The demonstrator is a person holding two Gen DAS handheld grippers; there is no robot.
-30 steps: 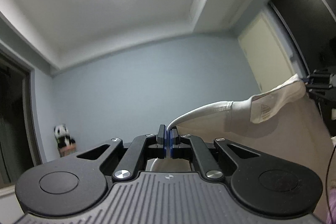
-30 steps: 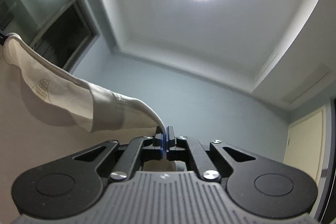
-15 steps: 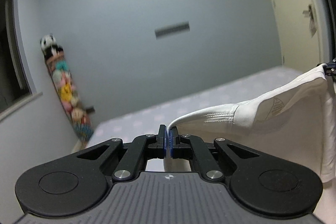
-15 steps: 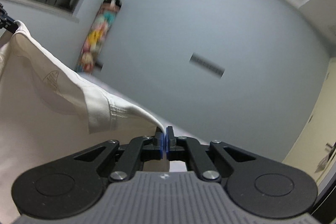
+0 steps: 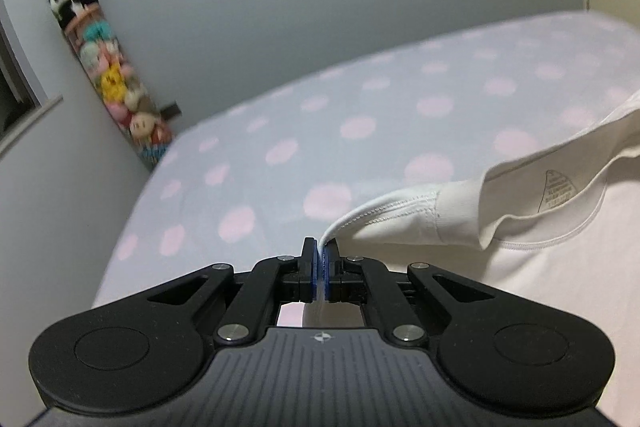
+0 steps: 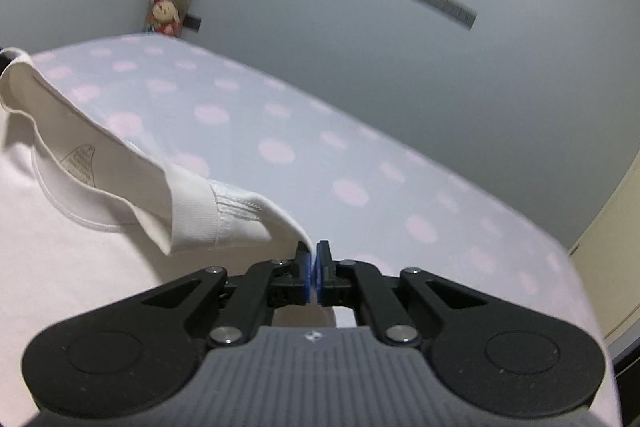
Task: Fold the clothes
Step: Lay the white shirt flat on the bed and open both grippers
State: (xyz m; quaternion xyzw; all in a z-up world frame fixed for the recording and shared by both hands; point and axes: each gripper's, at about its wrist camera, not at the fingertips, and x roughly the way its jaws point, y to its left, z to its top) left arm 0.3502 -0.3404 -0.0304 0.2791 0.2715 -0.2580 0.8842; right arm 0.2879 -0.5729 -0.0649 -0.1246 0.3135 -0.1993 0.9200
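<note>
A white T-shirt [image 5: 532, 227] with a ribbed collar and a printed neck label hangs stretched between my two grippers, its body spreading low over the bed. My left gripper [image 5: 320, 255] is shut on the shirt's shoulder edge at the left of the collar. My right gripper [image 6: 313, 259] is shut on the other shoulder edge; the shirt [image 6: 100, 167] runs off to the left in the right wrist view. The lower part of the shirt is hidden below both cameras.
A bed [image 5: 360, 99] with a pale lilac sheet with pink dots lies below and ahead, also in the right wrist view [image 6: 360, 155]. A tall holder of plush toys [image 5: 108, 75] stands in the corner by the grey wall. A cream door [image 6: 624, 227] is at the right.
Both grippers have tilted down from facing the ceiling to facing the bed, carrying the shirt with them. The shirt has come lower over the sheet. Both stay shut on it.
</note>
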